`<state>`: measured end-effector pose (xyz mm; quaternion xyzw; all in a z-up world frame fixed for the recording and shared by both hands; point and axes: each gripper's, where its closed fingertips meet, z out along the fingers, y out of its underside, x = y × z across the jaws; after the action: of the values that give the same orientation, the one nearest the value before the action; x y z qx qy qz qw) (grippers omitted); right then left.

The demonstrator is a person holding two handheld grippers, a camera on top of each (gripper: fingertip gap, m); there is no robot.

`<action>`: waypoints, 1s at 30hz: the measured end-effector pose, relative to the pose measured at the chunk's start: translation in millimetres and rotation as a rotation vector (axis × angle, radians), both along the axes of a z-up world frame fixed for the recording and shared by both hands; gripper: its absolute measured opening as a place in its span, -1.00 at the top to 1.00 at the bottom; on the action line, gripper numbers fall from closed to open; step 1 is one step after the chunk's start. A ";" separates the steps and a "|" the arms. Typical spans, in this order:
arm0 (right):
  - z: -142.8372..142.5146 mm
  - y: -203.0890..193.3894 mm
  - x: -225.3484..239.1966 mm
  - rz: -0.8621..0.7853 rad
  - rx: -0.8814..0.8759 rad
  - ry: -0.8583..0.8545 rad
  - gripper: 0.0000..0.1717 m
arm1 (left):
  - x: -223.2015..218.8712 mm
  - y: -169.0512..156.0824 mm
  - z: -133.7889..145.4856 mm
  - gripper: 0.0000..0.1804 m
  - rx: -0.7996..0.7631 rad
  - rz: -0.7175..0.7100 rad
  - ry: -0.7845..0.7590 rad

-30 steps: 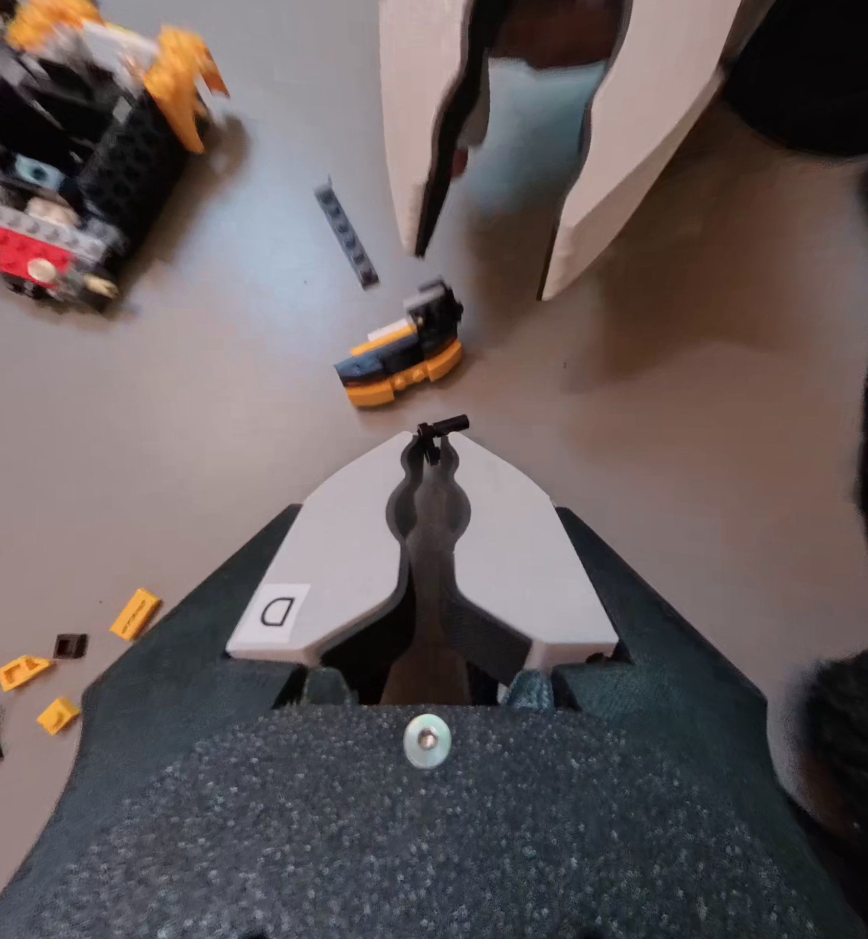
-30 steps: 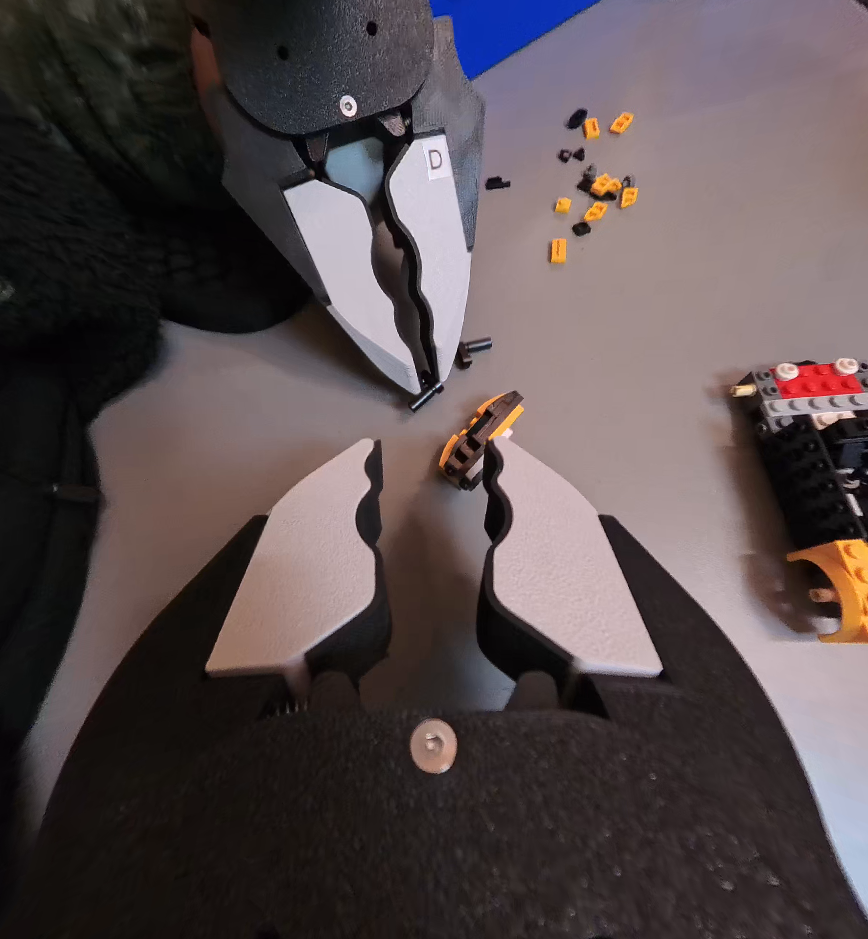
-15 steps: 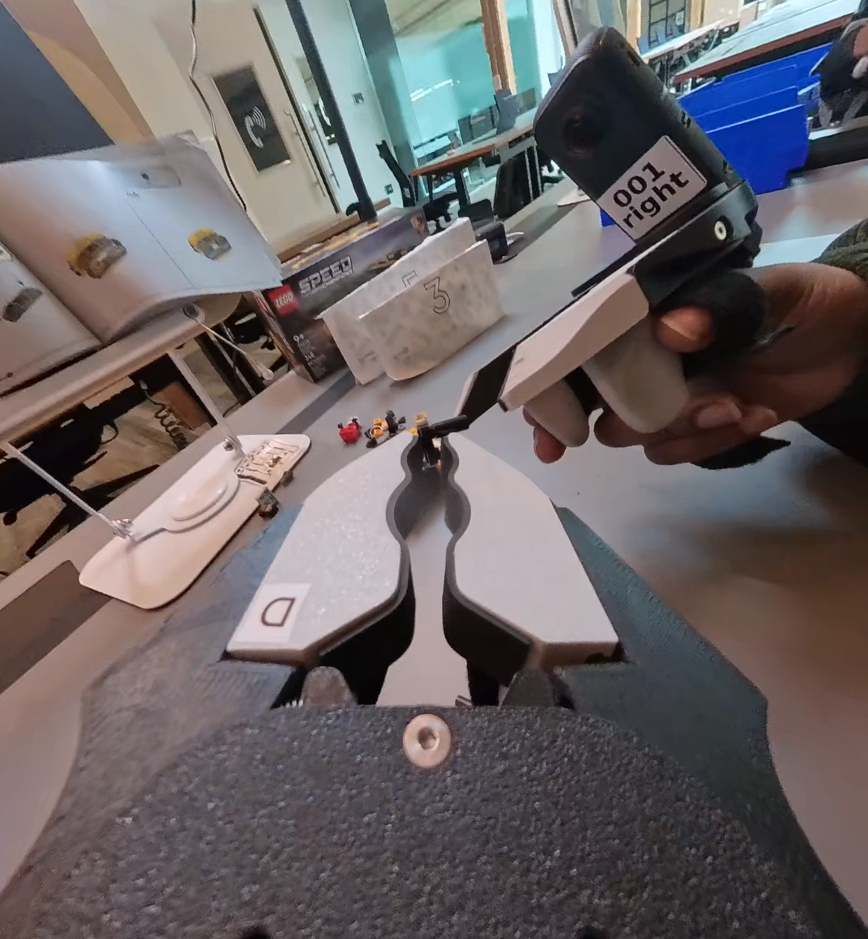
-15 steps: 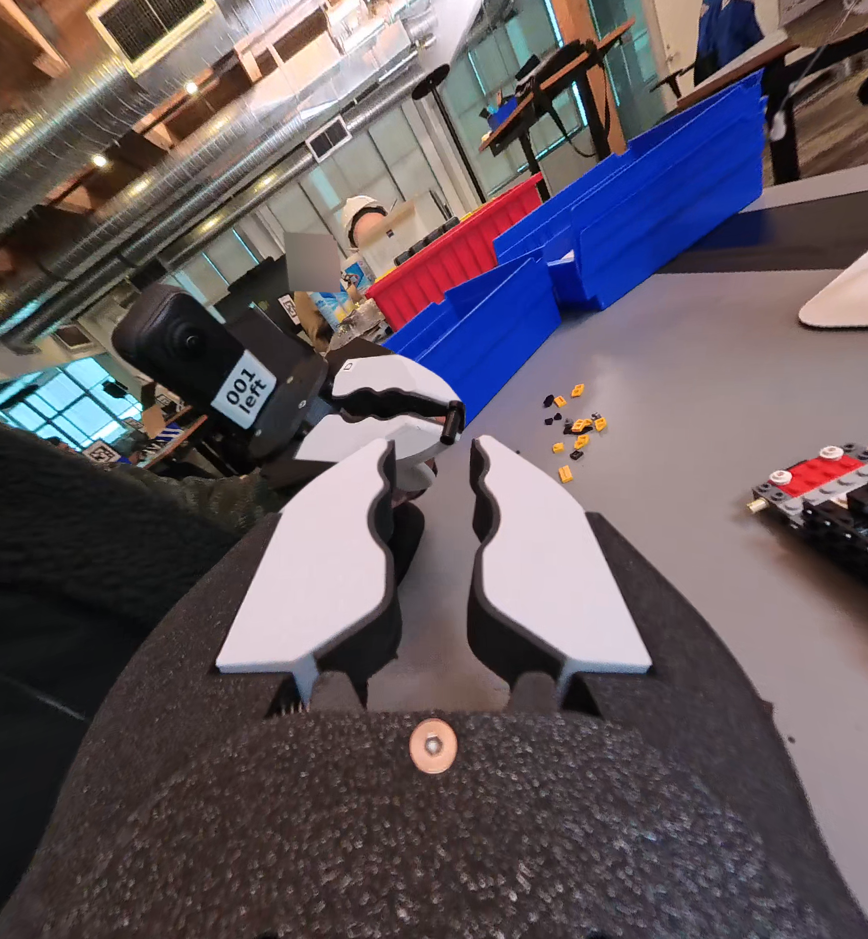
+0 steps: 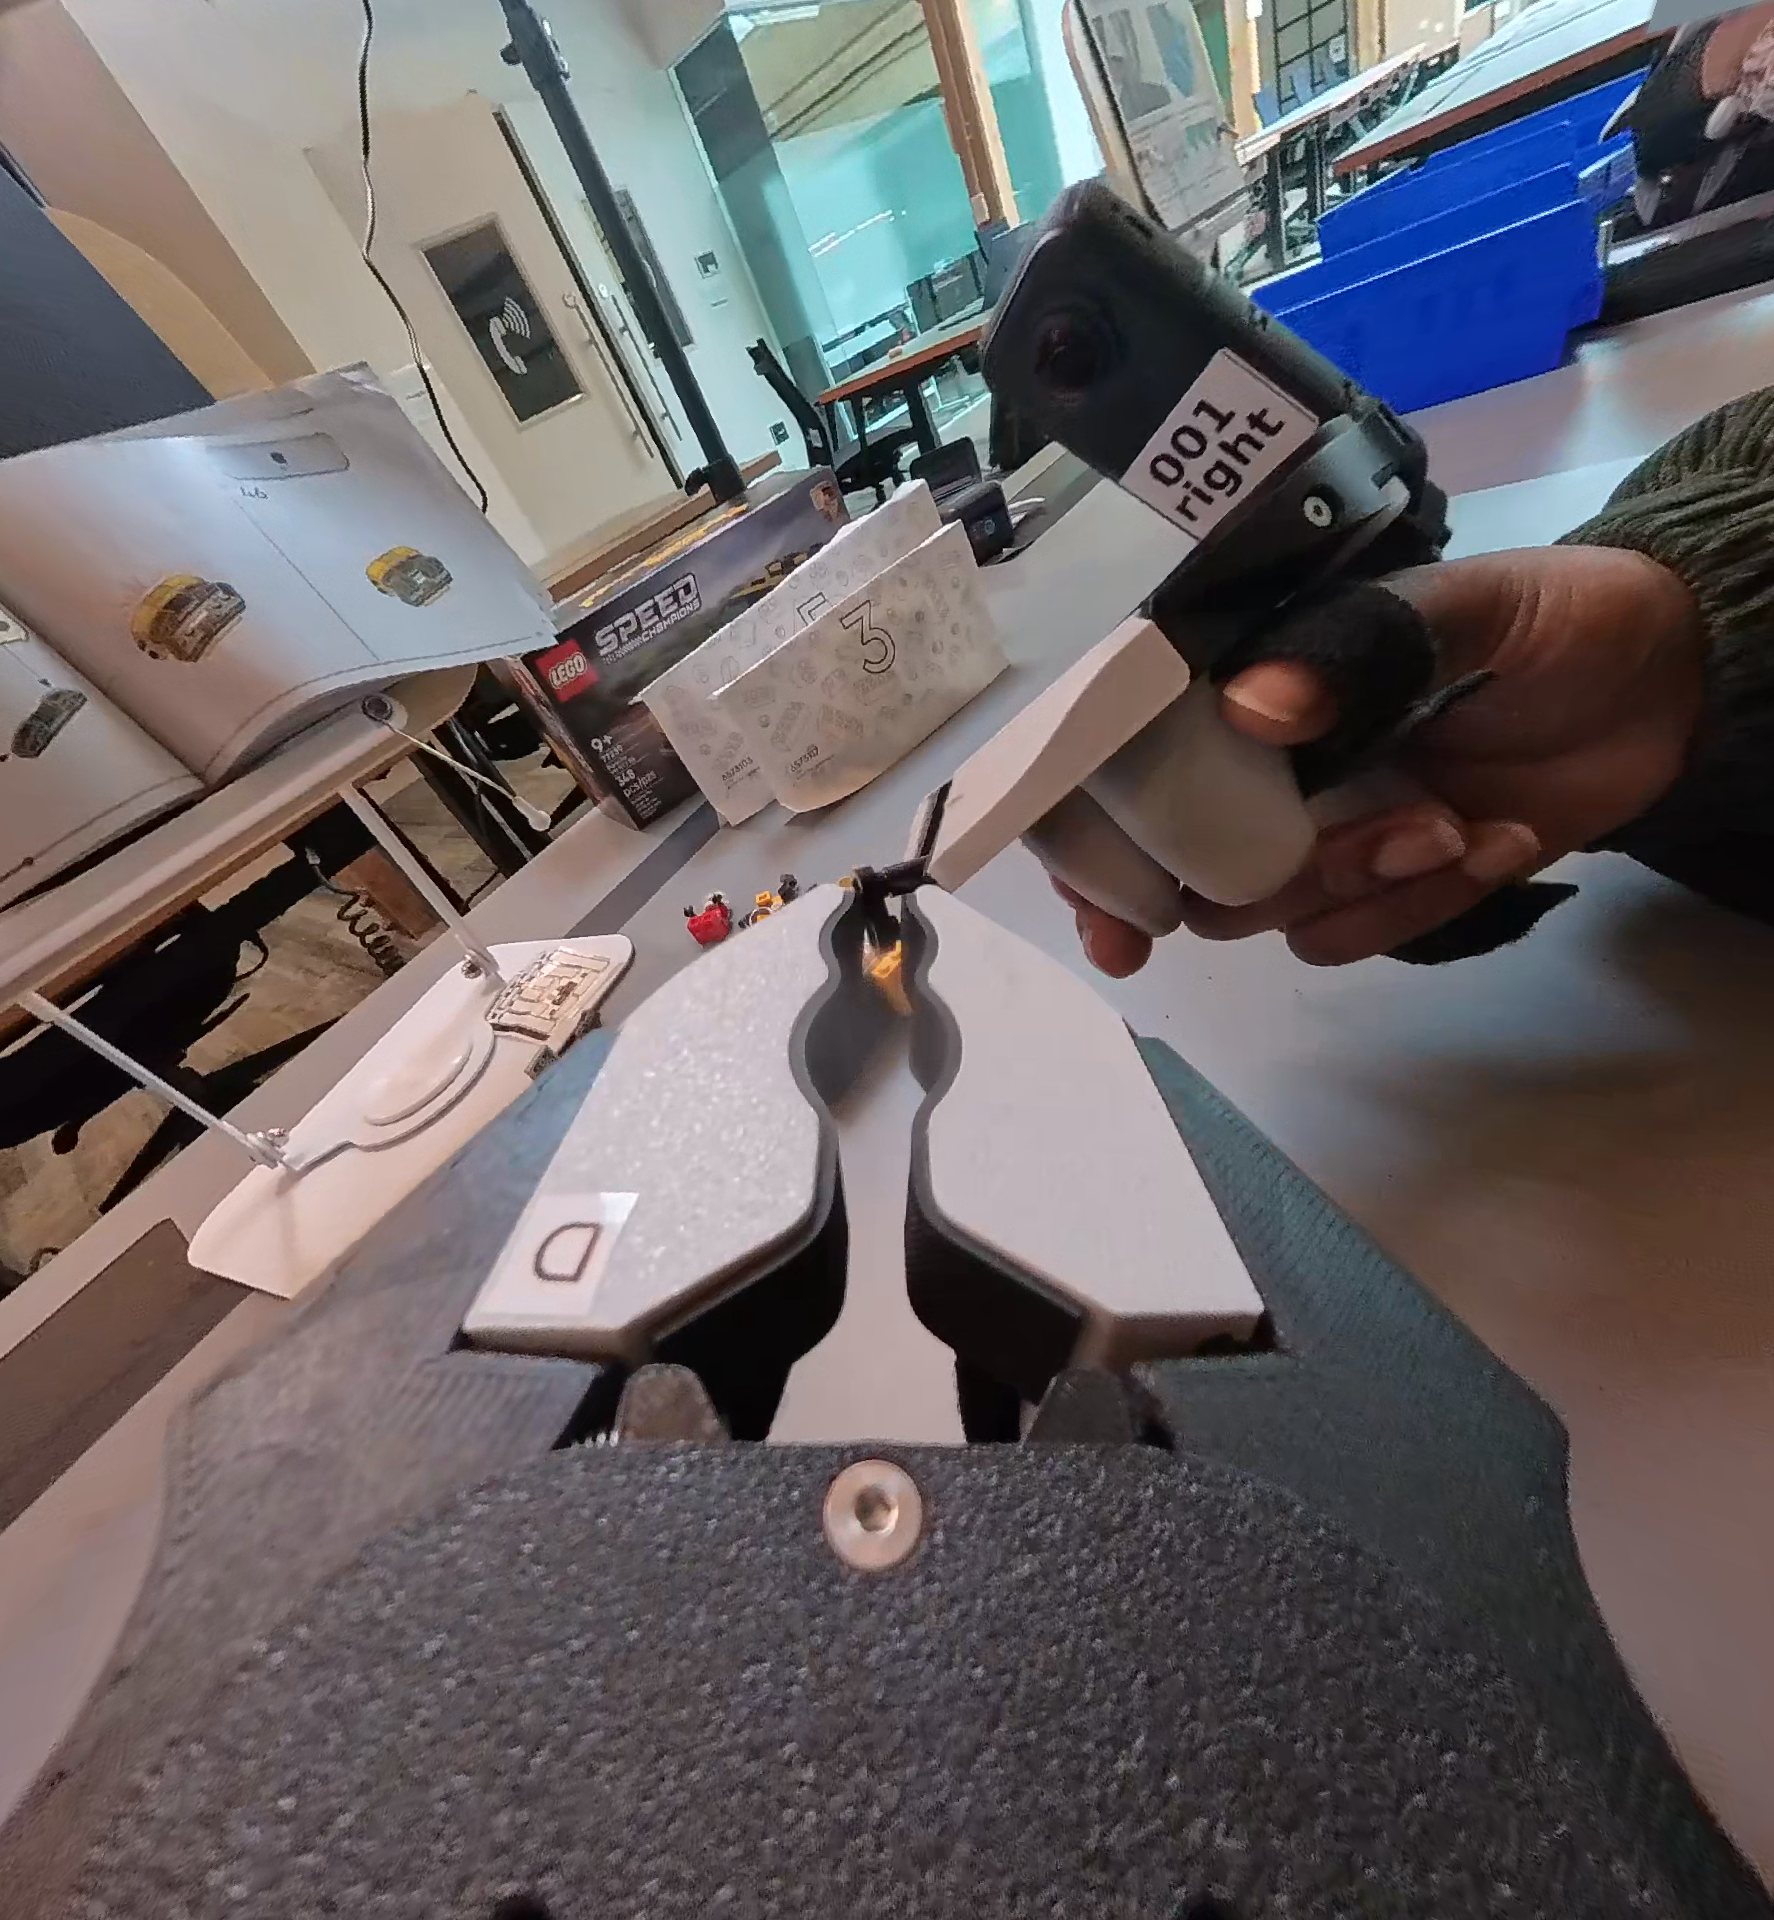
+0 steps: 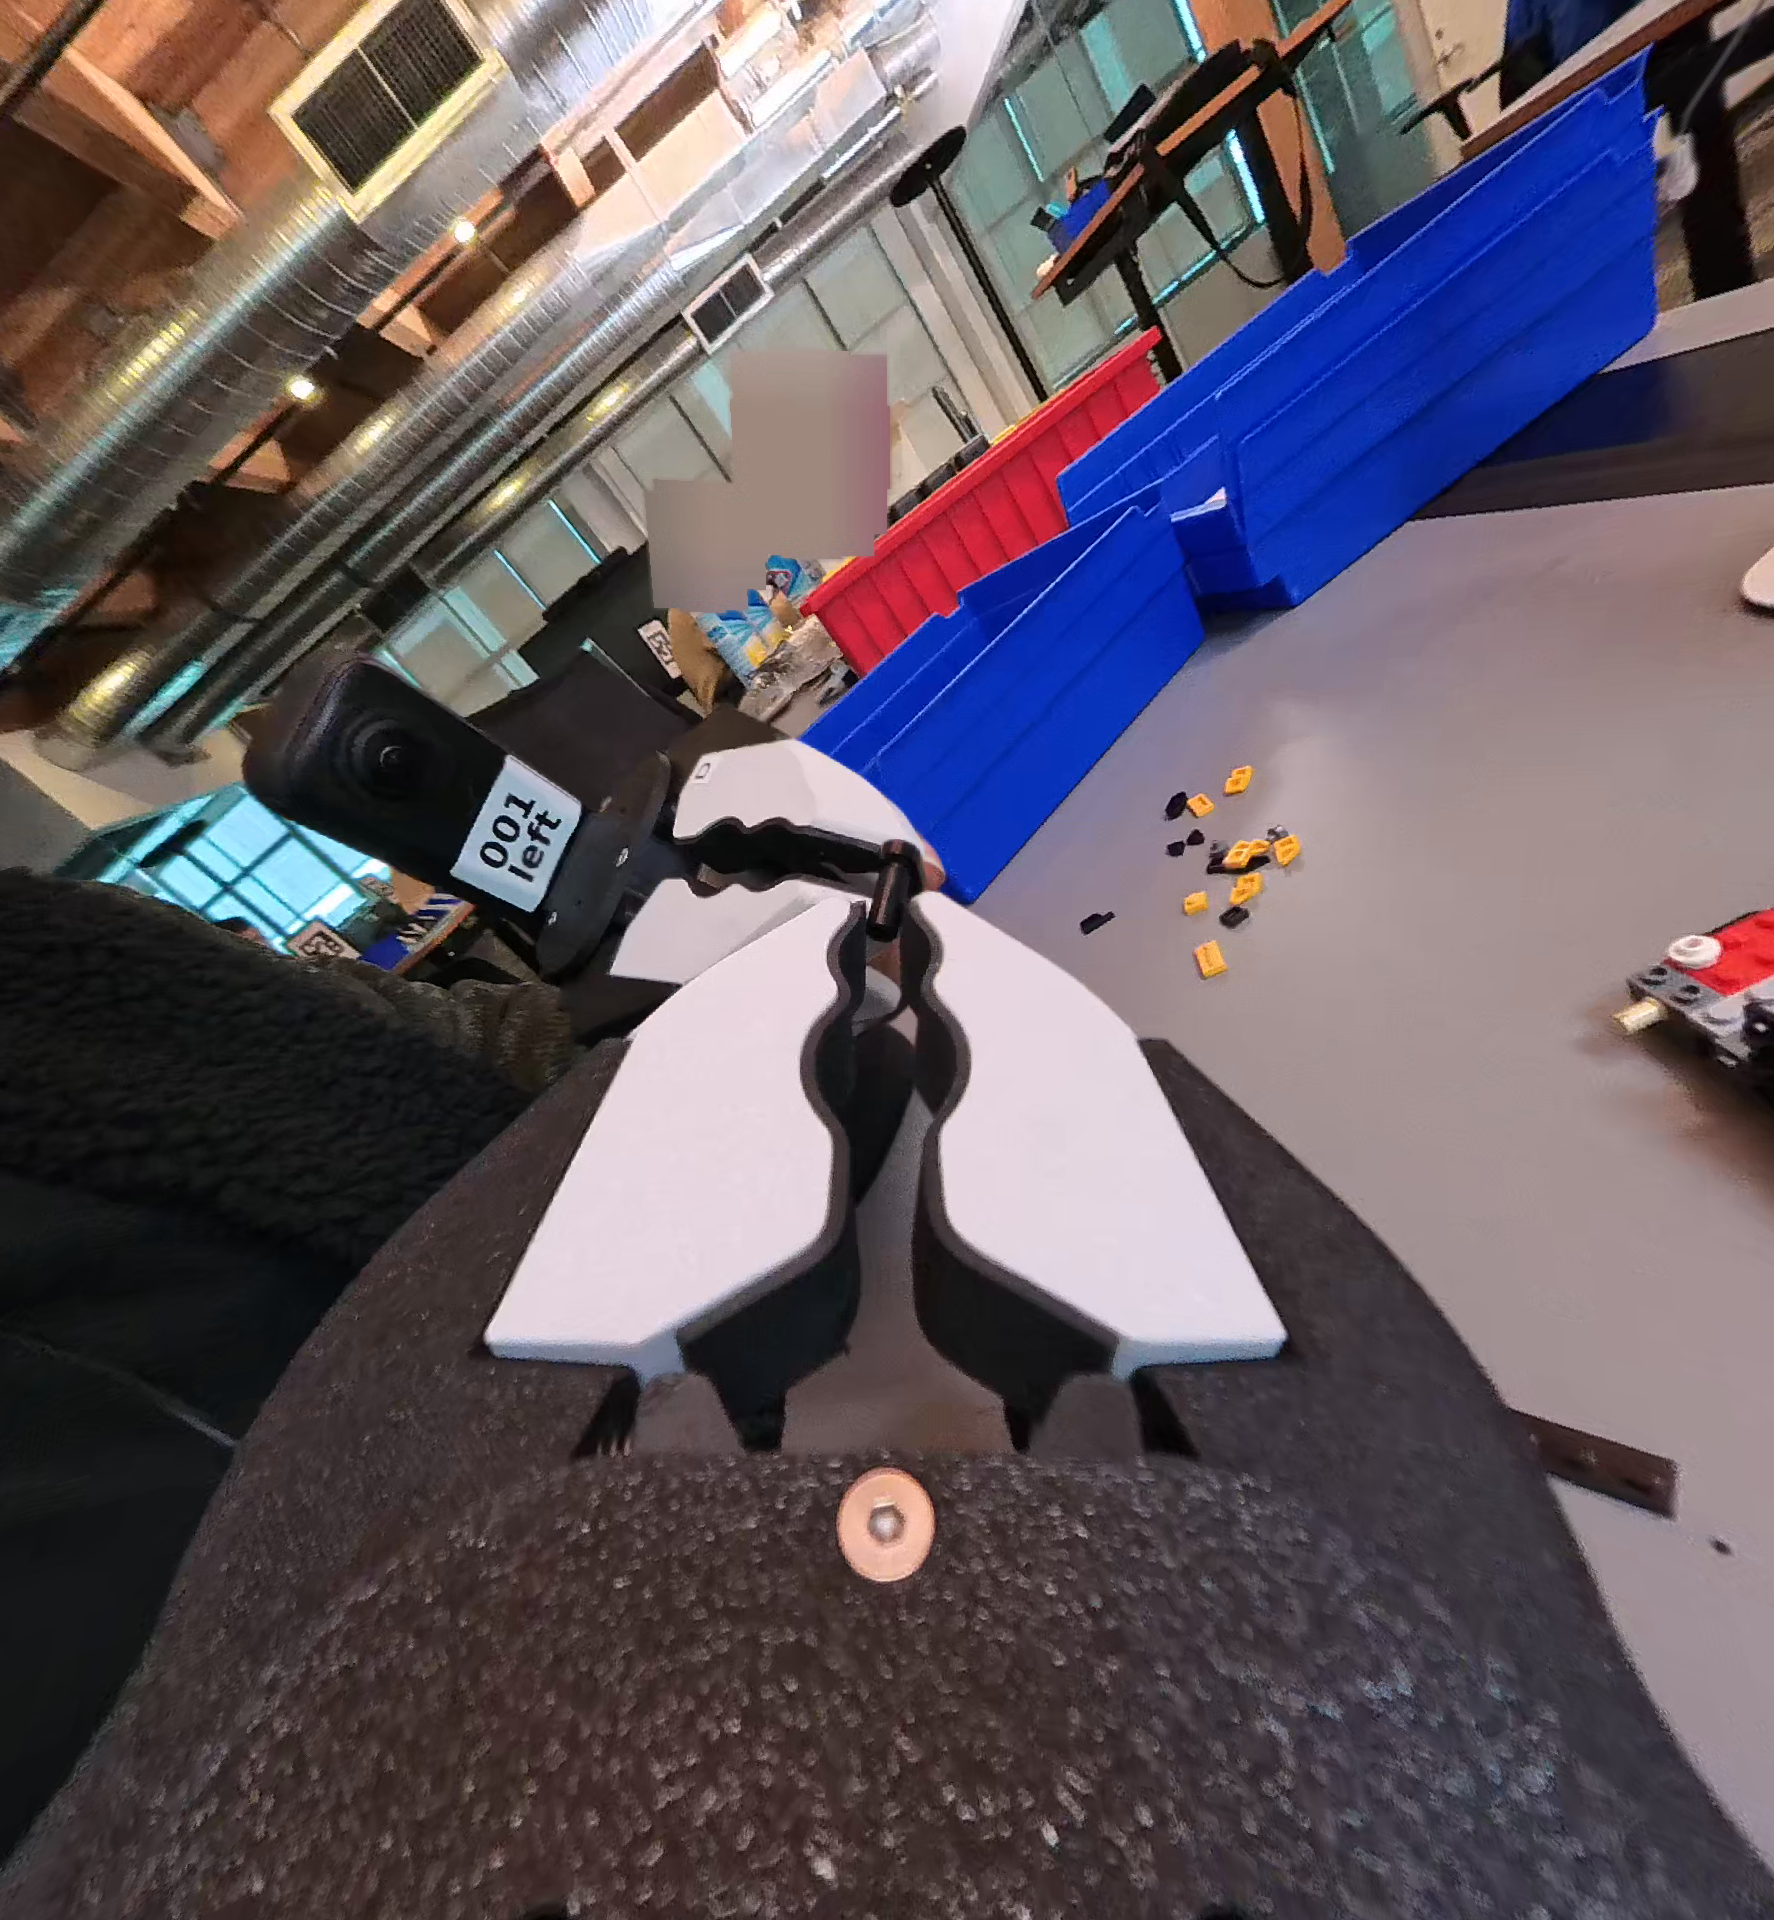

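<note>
Both claws now share one black pin (image 5: pixel 885 881): the left claw (image 5: pixel 875 904) stays clamped on it, and the right claw (image 6: pixel 888 925), apart a second ago, has closed on its end.

Table (image 6: pixel 1485 675) smooth matt grey. Bins (image 6: pixel 1382 343) glossy blue plastic. Gripper housing (image 5: pixel 862 1714) rough grainy black; fingers (image 5: pixel 717 1091) matt speckled white. Sleeve (image 6: pixel 135 1039) fuzzy dark cloth. Booklet (image 5: pixel 239 582) paper.
</note>
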<state>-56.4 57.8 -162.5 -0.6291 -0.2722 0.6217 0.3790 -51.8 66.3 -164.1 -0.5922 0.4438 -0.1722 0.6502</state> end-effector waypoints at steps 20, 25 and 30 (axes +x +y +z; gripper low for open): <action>-25.0 16.3 -2.3 -0.259 0.070 -0.138 0.94 | -5.5 19.6 -23.3 0.94 -0.324 0.094 -0.045; -41.4 5.9 -10.0 -0.231 0.181 -0.270 0.94 | -41.6 54.8 -13.5 0.97 -0.567 0.150 -0.378; -30.8 24.9 5.3 -0.260 0.336 -0.346 0.94 | -42.8 48.0 -13.8 0.96 -0.577 0.084 -0.389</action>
<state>-51.1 82.7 -193.3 -0.6841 -0.3490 0.3971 0.5024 -94.6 114.2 -177.9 -0.7255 0.2199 -0.3729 0.5350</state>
